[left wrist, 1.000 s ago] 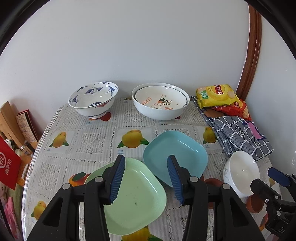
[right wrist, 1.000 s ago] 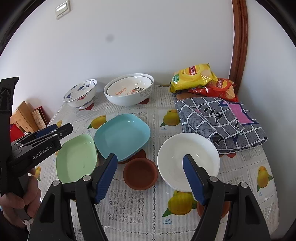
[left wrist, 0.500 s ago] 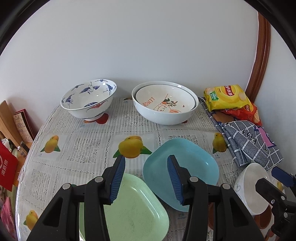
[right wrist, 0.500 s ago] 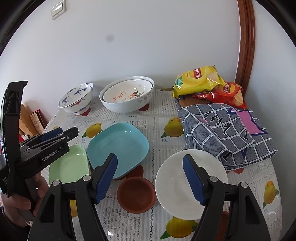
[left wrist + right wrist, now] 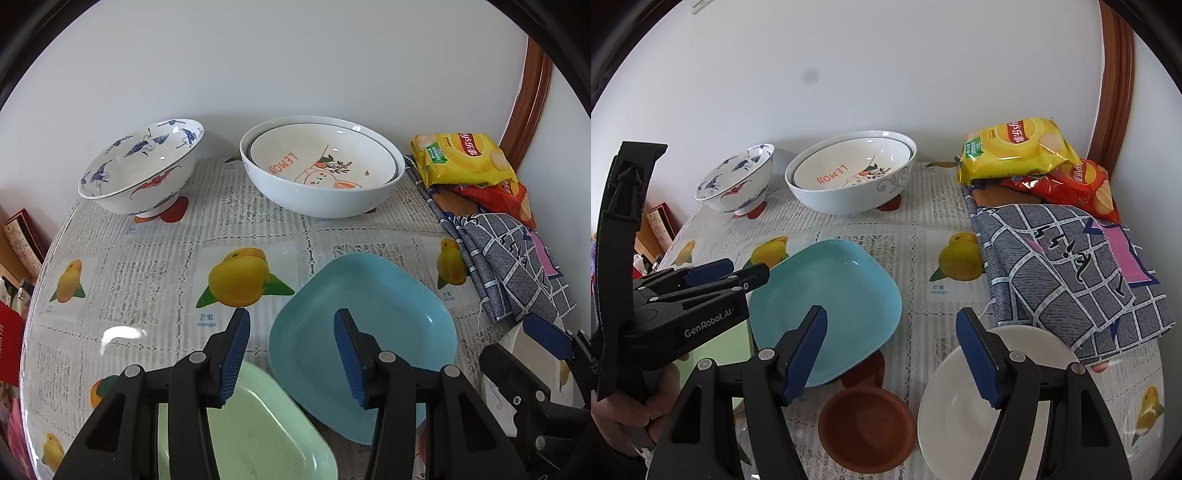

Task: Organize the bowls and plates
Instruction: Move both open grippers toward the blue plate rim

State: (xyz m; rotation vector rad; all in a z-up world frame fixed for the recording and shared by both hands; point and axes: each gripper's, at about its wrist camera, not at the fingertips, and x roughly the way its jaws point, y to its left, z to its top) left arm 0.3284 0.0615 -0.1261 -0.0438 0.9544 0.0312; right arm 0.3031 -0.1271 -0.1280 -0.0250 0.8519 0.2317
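From the left wrist view, the left gripper (image 5: pixel 290 354) hangs with jaws apart and empty, above the seam where the blue plate (image 5: pixel 369 332) overlaps the green plate (image 5: pixel 266 432) near the front edge of the table (image 5: pixel 147 273). A clean pick likely means catching one rim squarely.

From the right wrist view, the right gripper (image 5: pixel 892 354) is spread wide, holding nothing; the white plate (image 5: pixel 960 417) lies under its right jaw, the brown dish (image 5: pixel 866 430) between.

Glossy glazed bowls (image 5: pixel 321 177), matt speckled blue plate (image 5: pixel 388 306), perhaps plastic
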